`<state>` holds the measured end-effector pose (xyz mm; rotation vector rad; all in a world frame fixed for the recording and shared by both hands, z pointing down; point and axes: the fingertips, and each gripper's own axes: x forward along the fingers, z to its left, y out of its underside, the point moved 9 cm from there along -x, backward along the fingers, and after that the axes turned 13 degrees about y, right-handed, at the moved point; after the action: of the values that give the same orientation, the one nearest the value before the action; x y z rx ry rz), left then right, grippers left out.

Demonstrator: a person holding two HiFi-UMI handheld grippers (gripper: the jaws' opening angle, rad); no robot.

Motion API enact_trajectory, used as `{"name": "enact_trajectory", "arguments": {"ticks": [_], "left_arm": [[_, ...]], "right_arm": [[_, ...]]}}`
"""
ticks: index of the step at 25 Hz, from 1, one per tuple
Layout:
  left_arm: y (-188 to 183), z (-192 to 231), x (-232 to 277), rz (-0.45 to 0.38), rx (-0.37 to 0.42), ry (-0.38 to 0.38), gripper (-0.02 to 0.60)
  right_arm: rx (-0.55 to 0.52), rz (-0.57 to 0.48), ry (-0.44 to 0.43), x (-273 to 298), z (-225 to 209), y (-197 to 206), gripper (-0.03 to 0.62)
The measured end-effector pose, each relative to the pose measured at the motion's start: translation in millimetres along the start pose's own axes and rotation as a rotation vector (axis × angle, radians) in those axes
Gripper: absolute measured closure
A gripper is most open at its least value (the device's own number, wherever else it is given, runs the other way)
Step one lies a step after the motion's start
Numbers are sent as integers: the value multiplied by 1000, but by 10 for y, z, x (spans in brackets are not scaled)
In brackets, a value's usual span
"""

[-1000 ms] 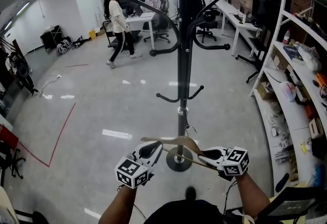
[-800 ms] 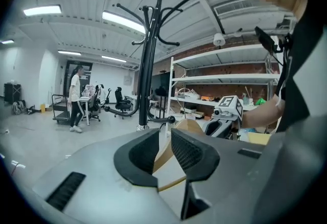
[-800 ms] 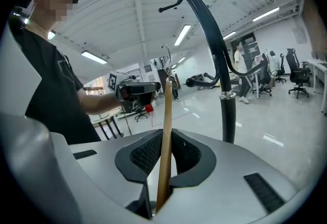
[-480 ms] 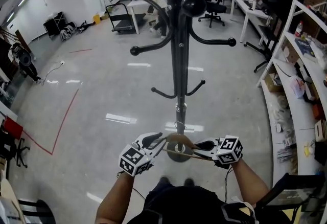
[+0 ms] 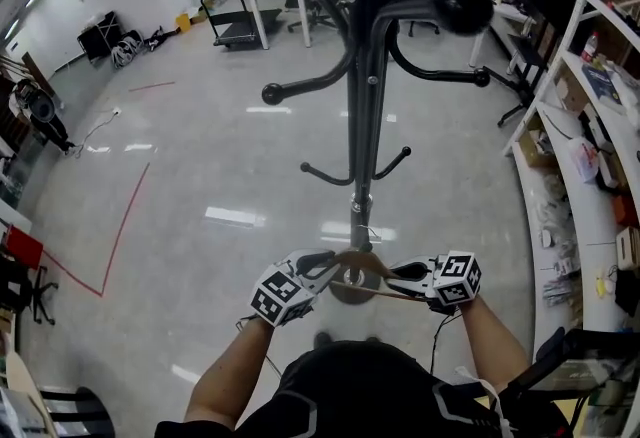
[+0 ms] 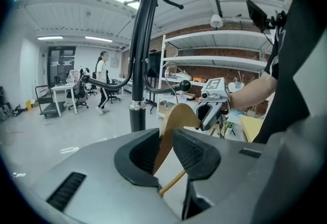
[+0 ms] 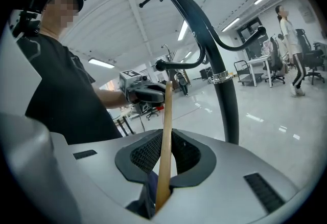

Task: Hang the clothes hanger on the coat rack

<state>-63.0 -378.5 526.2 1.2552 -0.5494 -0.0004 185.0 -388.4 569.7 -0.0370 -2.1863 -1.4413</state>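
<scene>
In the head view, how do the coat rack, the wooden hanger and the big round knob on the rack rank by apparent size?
1. coat rack
2. wooden hanger
3. round knob, though it is enlarged by nearness to the camera

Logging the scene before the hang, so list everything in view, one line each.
coat rack: one, black, centre, straight ahead of the person.
clothes hanger: one, light wood, held between both grippers in front of the rack.
shelving unit: one, white, right side, loaded with small items.
tape line: one, red, on the floor at left.
trolley: one, black, back left of the room.
bystander: one, white top, far end of the room.
forearms: two, bare, bottom of the head view.
left gripper: one, black-and-white marker cube, jaws closed on the hanger's left end.
right gripper: one, same cube, jaws closed on its right end.
</scene>
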Motion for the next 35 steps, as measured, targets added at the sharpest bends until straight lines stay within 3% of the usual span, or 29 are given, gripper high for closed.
{"name": "enact_trajectory", "arguments": {"ticks": [13,25,35], "left_arm": [[136,223,301,36,-63,-12,508],[252,212,378,81,-87,-9,508],[373,225,260,54,-114,-64,508]], "right_arm": [[47,5,-58,120,-417,219,539],[-19,26,-116,224,-691,219,539],[-84,6,-150,341,-953,143,534]]}}
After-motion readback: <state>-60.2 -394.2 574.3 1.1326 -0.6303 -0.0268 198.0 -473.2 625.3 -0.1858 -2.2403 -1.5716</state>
